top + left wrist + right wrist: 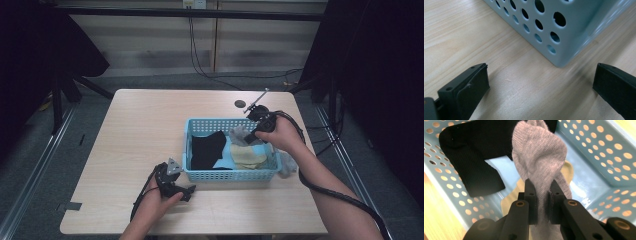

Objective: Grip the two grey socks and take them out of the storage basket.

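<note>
1. The left gripper (pixel 189 192) rests on the table (pixel 140 130) with its jaws wide apart and nothing between them; the near corner of the blue basket (pixel 564 32) sits just ahead of the gap, not touching either jaw.
2. Judging the step as lifting a sock out of the basket, the idle left gripper could do well to steady the basket wall just ahead of its fingers, so the basket does not drag along.
3. The right gripper (pixel 541 195) has its jaws clamped on the grey sock (pixel 539 157), which bunches up above the fingertips and trails down between them, over the basket's inside.
4. The pinch looks mid-fabric and full across the pads (pixel 532 195), so a straight rise seems best; a sideways pull could snag the basket rim.
5. Beyond the right fingertips lies the black sock (pixel 474 150); below and behind the held sock lies a cream sock (pixel 247 156).
6. Count: one basket, one black sock, one cream sock, one grey sock in the jaws, and a second grey piece (pixel 287 164) draped outside the basket's right end, probably another sock.
</note>
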A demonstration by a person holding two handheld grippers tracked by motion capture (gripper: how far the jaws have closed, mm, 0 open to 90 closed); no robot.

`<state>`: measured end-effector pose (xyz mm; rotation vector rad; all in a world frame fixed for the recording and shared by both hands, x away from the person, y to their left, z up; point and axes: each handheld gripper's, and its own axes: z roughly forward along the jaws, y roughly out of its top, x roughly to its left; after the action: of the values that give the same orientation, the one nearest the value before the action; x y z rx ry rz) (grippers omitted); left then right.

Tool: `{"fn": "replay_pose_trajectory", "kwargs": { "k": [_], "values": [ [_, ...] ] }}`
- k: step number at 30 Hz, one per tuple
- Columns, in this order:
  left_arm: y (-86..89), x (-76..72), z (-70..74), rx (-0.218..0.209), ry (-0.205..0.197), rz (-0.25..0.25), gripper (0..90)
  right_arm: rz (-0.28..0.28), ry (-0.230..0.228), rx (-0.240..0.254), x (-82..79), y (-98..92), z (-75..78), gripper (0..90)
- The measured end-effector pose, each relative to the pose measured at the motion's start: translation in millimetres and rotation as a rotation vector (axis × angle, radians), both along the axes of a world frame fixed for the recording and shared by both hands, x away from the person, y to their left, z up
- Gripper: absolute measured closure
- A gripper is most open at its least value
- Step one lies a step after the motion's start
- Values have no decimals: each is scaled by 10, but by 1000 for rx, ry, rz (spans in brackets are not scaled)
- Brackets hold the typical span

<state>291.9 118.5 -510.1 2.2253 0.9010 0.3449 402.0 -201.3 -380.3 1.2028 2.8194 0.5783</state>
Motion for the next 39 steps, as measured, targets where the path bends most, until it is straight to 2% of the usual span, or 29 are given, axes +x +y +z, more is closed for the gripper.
{"fn": "replay_pose_trajectory", "kwargs": {
  "k": [9, 18, 39],
  "values": [
    [0, 0, 0, -1, 1, -1, 0, 8, 0, -4, -44, -72, 150, 812],
    [0, 0, 0, -1, 1, -1, 0, -12, -24, 10, -62, -274, 309, 812],
    [-1, 2, 2, 1, 2, 0, 0, -94, -45, -3, -182, -833, 374, 810]
  ]
}}
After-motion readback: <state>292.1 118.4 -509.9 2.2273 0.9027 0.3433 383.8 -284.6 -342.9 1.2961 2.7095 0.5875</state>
